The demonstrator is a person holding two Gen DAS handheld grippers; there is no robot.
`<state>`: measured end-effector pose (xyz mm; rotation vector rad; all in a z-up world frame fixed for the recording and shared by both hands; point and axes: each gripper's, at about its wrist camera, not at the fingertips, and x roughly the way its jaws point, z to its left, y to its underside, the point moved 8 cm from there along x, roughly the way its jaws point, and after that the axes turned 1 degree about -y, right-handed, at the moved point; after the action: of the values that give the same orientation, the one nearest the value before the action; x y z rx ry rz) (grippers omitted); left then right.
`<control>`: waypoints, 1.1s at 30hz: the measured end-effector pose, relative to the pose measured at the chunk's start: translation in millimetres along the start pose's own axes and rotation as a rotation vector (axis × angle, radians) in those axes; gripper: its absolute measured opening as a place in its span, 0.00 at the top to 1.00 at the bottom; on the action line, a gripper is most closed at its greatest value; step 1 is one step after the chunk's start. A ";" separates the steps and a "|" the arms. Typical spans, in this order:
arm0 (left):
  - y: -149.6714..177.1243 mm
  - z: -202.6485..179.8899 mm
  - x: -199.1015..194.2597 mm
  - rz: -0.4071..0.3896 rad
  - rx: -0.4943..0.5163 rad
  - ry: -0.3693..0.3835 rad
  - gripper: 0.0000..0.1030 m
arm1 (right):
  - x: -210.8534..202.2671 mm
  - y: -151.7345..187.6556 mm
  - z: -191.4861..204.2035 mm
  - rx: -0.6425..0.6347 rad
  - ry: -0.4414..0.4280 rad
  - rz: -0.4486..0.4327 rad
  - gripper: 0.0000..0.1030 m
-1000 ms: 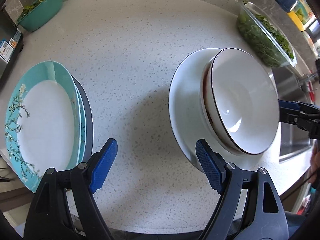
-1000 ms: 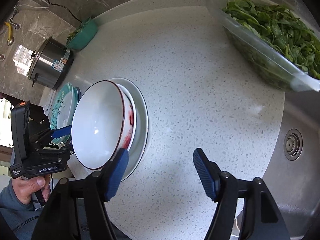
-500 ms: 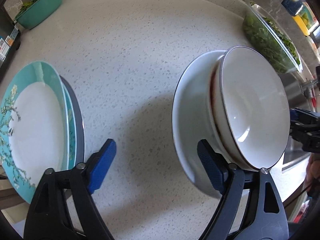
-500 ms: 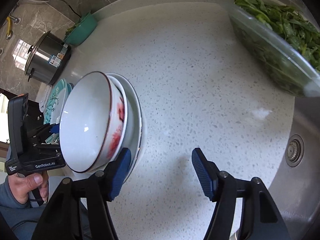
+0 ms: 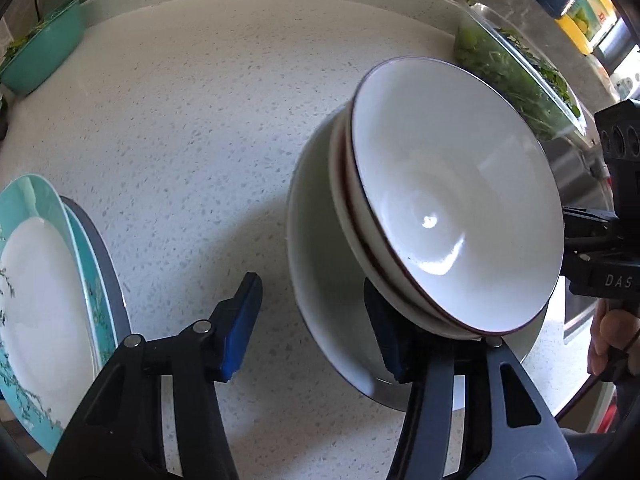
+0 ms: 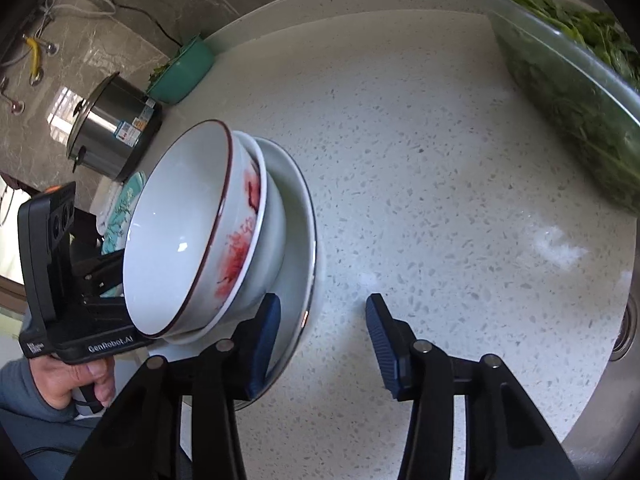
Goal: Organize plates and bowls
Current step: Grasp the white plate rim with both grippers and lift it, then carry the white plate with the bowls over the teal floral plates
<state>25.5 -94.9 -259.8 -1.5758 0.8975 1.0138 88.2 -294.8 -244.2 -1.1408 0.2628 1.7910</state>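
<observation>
Left wrist view: left gripper (image 5: 316,328) and right gripper (image 6: 324,344) half-open, just been closing, straddling opposite plate (image 5: 316,264) rims; nothing pinched yet.

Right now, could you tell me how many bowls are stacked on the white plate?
2 bowls: the top bowl with a dark red rim, nested in a lower bowl, both on the white plate. Another could be hidden inside the stack.

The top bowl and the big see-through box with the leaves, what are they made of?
The top bowl looks like glazed ceramic: smooth, white and shiny, with a bright glint inside and a thin dark rim line. The see-through box could be glass or clear plastic; the leaves show through its wall, but the pictures don't settle which.
</observation>
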 end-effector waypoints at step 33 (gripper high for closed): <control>-6.0 -15.7 2.1 -0.036 0.037 0.051 0.82 | 10.9 4.7 19.2 0.032 -0.036 -0.023 0.70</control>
<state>34.5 -109.1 -257.6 -1.5874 0.9140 0.9304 72.1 -279.0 -243.8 -1.0841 0.2548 1.7798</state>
